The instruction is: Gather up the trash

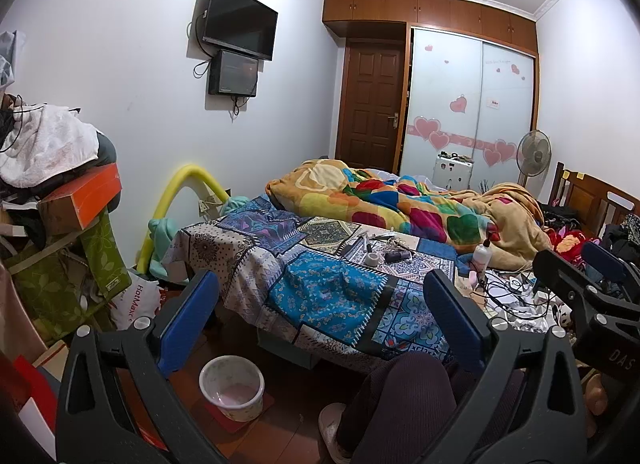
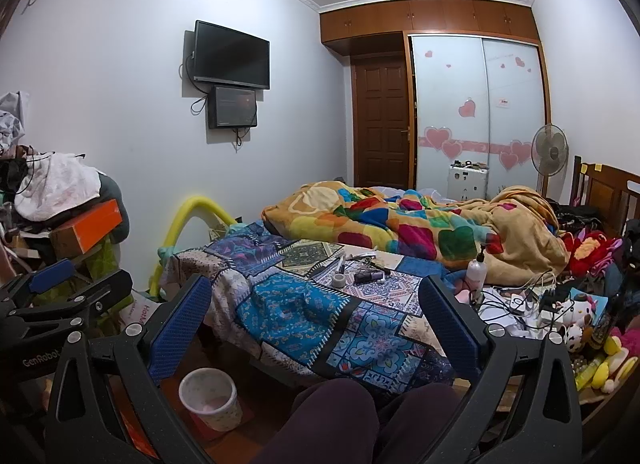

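Note:
A small white waste bin point(image 1: 232, 388) stands on the floor below the bed's near corner; it also shows in the right wrist view point(image 2: 211, 398). Small items, among them a white tape roll point(image 1: 372, 258) point(image 2: 339, 280), a dark flat object point(image 1: 394, 255) point(image 2: 368, 276) and pens, lie on the patchwork cloth point(image 1: 320, 288) point(image 2: 292, 304). My left gripper point(image 1: 320, 324) is open and empty, held above the floor in front of the bed. My right gripper point(image 2: 316, 324) is open and empty beside it; it also shows at the right of the left wrist view point(image 1: 576, 268).
A white pump bottle point(image 1: 482, 254) point(image 2: 476, 270), tangled cables and chargers point(image 2: 524, 300) and plush toys point(image 2: 576, 312) crowd the bed's right side. A colourful blanket point(image 1: 400, 203) lies behind. Stacked boxes and clothes point(image 1: 60, 199) pile at left. The person's knees point(image 2: 340, 416) are below.

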